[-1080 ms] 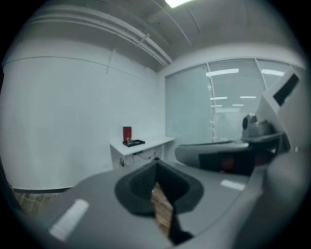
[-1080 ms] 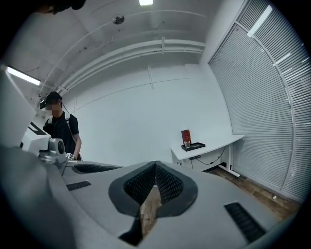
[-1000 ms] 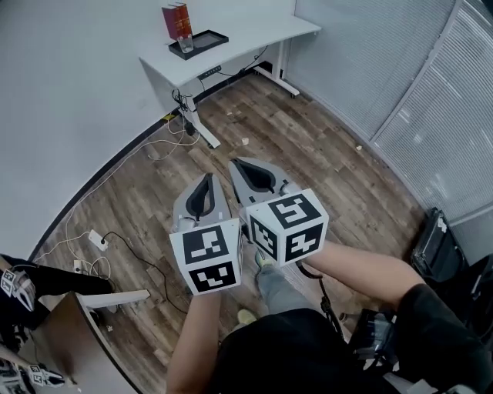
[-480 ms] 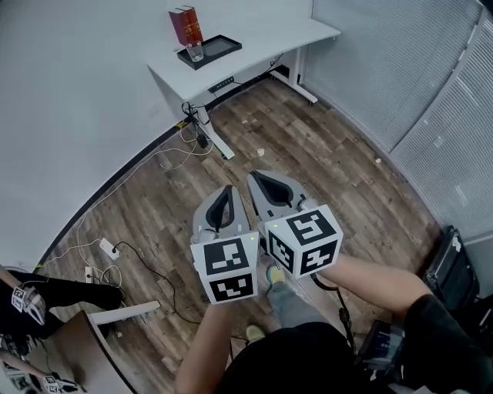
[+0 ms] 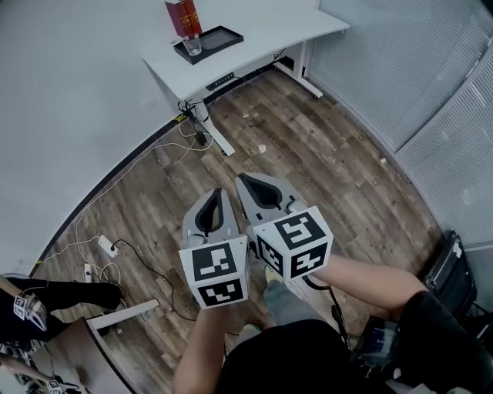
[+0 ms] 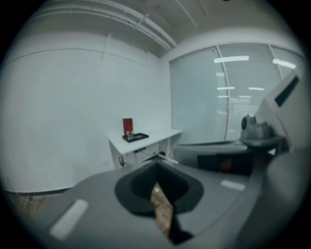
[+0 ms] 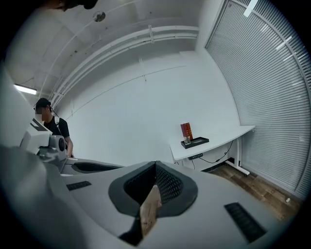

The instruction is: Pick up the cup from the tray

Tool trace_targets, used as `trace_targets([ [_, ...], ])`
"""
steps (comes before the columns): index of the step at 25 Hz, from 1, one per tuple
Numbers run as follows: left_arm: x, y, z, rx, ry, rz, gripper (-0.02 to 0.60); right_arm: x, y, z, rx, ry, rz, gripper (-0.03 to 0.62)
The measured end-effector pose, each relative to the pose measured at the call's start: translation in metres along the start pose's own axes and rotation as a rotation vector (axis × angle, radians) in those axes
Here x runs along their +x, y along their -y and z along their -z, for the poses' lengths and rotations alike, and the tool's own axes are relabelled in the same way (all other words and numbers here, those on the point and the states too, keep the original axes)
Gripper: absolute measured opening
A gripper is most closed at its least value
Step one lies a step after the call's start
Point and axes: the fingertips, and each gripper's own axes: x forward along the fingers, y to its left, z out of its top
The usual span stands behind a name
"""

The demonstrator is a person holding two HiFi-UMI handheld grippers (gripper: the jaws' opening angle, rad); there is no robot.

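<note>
- While both pairs of fingers are pressed together, we hold nothing. In the left gripper (image 6: pixel 156 165) view its fingers (image 6: pixel 92 199) meet at the tips, and only a sliver of the wooden floor (image 5: pixel 323 154) shows through the slot between them.
- The right gripper (image 7: pixel 155 165) reads the same in its own view. Its fingers (image 7: pixel 218 194) are closed on each other, with no object between them.
- From the head view, we carry the two grippers side by side, close in front of our body. They are above the floor and point toward the far corner of the room.
- An open stretch of floor lies between them and the white desk (image 5: pixel 262 38), with loose cables (image 5: pixel 154 150) trailing near the desk's leg. The grippers are well apart from the desk.
- The cup (image 5: pixel 193 45), a clear glass one, stands upright on the dark tray (image 5: pixel 223 36). It is at the tray's end just beside the red box (image 5: pixel 182 15), and the tray sits on the desk near the wall.
- We judge the task barely begun, at the approach stage. The cup is untouched and on its tray, so no part of the pick is done.
- What is left is nearly everything:
  - close the gap to the desk
  - open one pair of fingers
  - bring them around the cup
  - close on it and lift it clear of the tray
- We cannot tell from here which gripper will take it.
</note>
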Motion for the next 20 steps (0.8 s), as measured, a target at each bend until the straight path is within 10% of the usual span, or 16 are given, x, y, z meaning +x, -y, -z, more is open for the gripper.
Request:
trace_targets([
  [20,0.024,-0.036,-0.047,-0.022,0.068,-0.06,-0.002,0.051,-0.002,-0.044,-0.028,0.036,-0.104,0.012],
])
